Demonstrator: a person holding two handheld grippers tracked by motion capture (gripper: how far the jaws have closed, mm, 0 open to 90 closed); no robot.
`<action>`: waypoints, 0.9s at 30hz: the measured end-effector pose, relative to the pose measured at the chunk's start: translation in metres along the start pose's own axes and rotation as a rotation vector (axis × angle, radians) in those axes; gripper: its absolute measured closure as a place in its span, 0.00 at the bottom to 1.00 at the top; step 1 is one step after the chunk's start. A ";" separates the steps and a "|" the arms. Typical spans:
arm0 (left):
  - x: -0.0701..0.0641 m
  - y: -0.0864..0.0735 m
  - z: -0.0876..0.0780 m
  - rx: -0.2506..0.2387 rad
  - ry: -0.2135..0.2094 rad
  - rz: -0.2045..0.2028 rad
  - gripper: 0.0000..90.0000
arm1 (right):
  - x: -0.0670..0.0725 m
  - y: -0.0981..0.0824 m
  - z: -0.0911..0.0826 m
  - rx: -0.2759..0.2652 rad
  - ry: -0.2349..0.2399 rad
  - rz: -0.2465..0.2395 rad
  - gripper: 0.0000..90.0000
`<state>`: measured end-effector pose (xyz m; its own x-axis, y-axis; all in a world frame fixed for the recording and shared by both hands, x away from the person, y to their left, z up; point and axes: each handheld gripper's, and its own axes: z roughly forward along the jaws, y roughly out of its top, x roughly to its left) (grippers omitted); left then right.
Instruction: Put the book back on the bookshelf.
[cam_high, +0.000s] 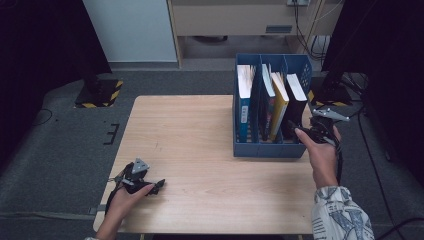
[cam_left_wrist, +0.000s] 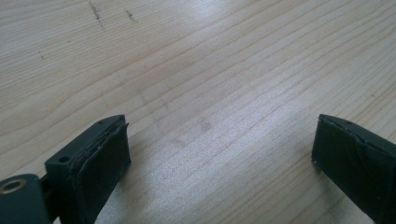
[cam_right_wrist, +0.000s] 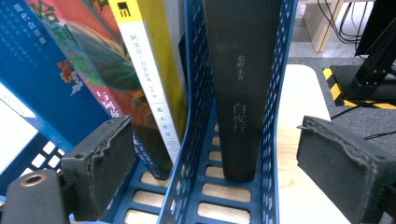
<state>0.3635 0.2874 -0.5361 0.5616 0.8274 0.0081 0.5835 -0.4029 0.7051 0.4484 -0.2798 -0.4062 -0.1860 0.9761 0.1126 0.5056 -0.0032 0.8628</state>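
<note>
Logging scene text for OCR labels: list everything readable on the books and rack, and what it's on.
"白夜行": black book spine, in the blue rack; the smaller characters above it are too blurred.
Yellow book spine: small dark print and a black logo block, too small to read.
Red book and blue book: large Chinese characters, cropped and blurred, unreadable.

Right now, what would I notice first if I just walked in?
The blue file rack at the wooden table's right edge, with books standing in it. The right gripper, open, faces the black book in its end slot. The left gripper rests open near the front left corner.
</note>
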 end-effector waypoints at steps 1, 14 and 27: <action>0.000 0.000 0.000 0.000 0.000 0.000 0.04 | 0.001 -0.001 0.000 0.003 0.002 0.000 0.13; 0.000 0.000 0.000 0.000 0.000 0.002 0.04 | 0.005 -0.009 -0.003 0.008 0.028 -0.003 0.12; 0.000 0.000 0.000 0.000 -0.001 0.002 0.04 | 0.013 -0.011 -0.008 -0.003 0.055 -0.012 0.12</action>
<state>0.3635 0.2873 -0.5360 0.5632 0.8263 0.0091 0.5826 -0.4049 0.7048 0.4335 -0.2688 -0.4099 -0.2381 0.9625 0.1296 0.5007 0.0073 0.8656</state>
